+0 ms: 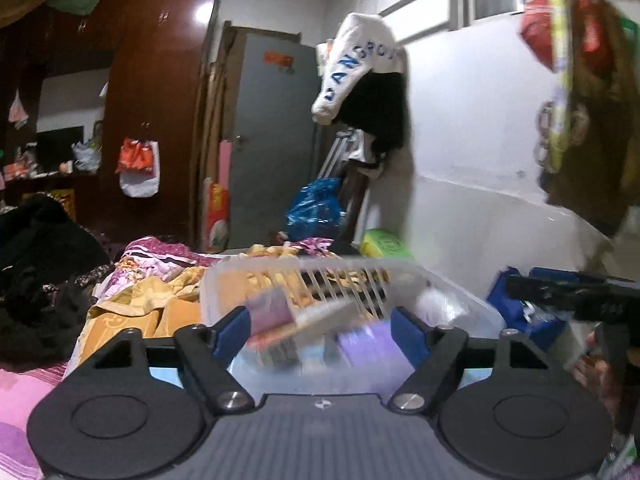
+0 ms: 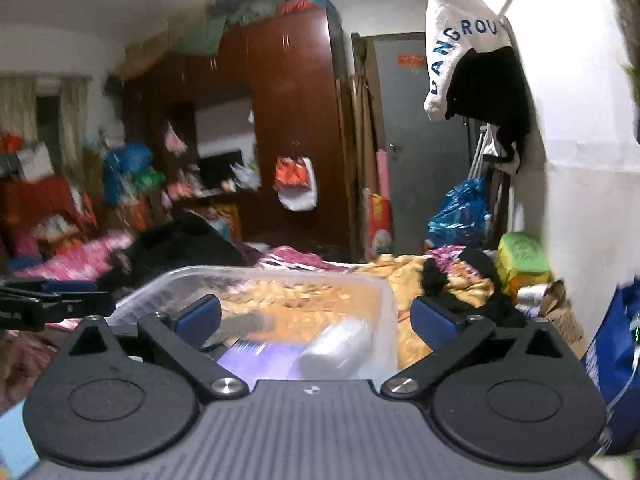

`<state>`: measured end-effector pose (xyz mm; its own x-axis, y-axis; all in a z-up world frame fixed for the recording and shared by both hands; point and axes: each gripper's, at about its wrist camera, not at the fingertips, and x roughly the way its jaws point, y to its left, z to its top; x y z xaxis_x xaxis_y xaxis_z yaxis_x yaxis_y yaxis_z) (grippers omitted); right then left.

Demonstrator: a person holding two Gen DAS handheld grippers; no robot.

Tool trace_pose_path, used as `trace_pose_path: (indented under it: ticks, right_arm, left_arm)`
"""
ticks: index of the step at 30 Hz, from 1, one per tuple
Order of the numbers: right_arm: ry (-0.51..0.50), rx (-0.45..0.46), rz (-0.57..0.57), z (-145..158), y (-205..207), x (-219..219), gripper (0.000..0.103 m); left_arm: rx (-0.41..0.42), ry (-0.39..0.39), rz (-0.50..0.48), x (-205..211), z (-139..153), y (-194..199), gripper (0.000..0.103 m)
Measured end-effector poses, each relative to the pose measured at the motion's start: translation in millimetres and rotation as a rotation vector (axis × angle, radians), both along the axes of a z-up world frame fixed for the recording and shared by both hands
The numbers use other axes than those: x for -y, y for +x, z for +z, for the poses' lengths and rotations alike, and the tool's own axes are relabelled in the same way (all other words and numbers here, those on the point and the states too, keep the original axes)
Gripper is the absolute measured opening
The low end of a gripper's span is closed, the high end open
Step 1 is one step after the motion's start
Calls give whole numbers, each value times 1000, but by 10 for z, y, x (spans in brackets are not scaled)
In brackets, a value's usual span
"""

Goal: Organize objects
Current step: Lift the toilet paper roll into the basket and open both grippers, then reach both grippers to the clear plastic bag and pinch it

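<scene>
1. Clear plastic bin (image 1: pixel 400 280), rounded corners, slotted far wall, rests on the rumpled orange quilt (image 1: pixel 132 304) of the bed.
2. Inside it: purple packet (image 1: pixel 368 344), blurred white roll (image 2: pixel 340 344).
3. Left tongs (image 1: pixel 322 334) wide, astride the near rim, nothing gripped.
4. Right tongs (image 2: pixel 316 316) wide, empty; bin corner at 12 o'clock.

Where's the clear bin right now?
In both views the clear bin sits on the yellow bedding, directly ahead of the open left gripper and right gripper.
</scene>
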<state>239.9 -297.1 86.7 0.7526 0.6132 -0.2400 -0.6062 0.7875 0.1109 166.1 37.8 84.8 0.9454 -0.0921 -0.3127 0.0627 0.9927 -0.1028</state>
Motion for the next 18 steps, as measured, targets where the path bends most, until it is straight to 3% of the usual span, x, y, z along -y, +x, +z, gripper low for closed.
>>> trace_pose_path:
  ticks: [3, 6, 9, 13, 18]
  right_arm:
    - [57, -40, 26, -261, -232, 349, 103]
    - [18, -130, 16, -575, -343, 431, 103]
    - [-48, -240, 34, -860, -327, 337, 103]
    - [-111, -256, 56, -1052, -297, 181, 102]
    - [-153, -261, 56, -1090, -227, 78, 81]
  left_arm:
    - [-49, 36, -36, 6, -270, -236, 86]
    - [-133, 59, -43, -37, -594, -260, 86]
    - [-211, 17, -53, -137, -824, -103, 86]
    - [-264, -25, -87, -189, -975, 45, 85]
    - [-277, -14, -78, -182, -1056, 126, 85]
